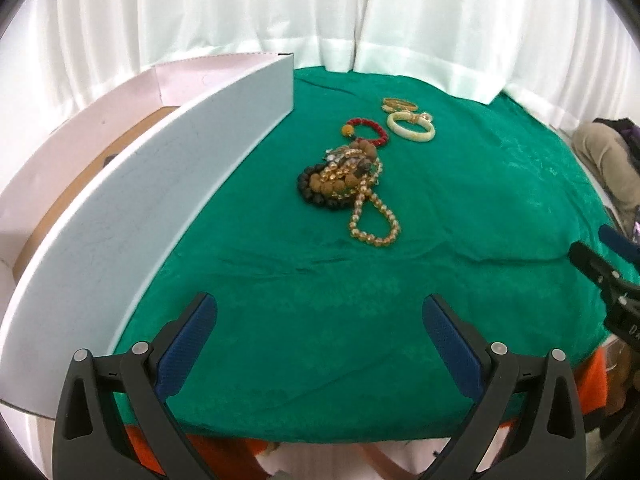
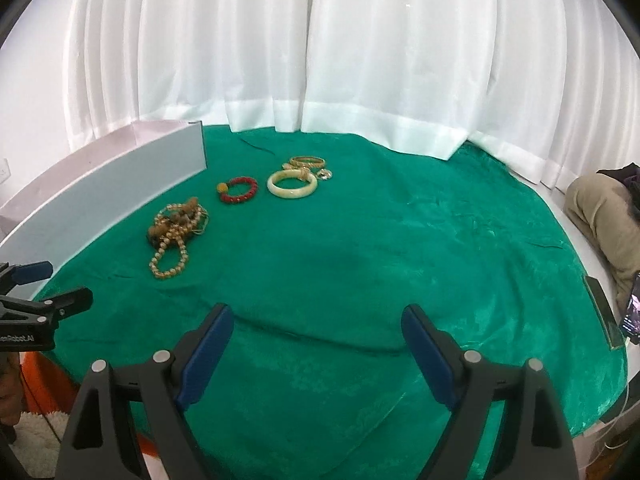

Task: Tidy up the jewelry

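Both tools are wide apart at the tips and carrying nothing: my left gripper (image 1: 320, 320) and my right gripper (image 2: 318, 332) hang over bare green cloth (image 1: 460, 200), near its front edge. I'd call this the opening step; nothing looks picked yet. I'll take the white box (image 1: 192, 152) as my landmark. Just right of its long wall sits the tangled bead heap (image 1: 344, 184), gold strand looping toward me. Beyond that, farther from me, the red bead bracelet (image 1: 370, 132), then the cream bangle (image 1: 411, 127), with gold bangles (image 1: 399, 103) behind it. Next move, I reckon: reach forward, pinch one loose piece cleanly, carry it over the box wall. The heap will likely snag.
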A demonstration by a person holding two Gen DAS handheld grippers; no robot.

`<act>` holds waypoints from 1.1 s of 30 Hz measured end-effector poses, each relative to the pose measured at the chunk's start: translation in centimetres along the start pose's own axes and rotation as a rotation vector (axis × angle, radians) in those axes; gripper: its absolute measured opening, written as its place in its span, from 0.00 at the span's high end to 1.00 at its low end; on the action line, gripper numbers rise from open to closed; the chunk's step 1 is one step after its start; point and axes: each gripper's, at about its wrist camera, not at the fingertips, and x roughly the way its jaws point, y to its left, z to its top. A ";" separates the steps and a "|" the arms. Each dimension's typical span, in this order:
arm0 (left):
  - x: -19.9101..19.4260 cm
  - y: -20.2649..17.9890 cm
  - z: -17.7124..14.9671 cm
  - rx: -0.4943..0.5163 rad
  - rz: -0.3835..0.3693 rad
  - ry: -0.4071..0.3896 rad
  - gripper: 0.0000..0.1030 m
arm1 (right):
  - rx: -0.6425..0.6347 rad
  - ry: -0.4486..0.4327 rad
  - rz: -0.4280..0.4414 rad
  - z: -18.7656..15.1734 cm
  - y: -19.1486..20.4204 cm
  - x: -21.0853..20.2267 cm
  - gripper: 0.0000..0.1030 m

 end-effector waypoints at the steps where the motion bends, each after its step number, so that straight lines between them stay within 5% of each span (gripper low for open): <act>1: -0.1 0.0 0.0 0.004 0.001 -0.002 0.01 | 0.000 0.002 0.006 -0.1 0.1 0.0 0.15; 33: -0.5 1.0 0.5 -0.029 0.026 0.010 0.01 | -0.032 0.038 0.090 1.3 -0.2 -1.9 0.15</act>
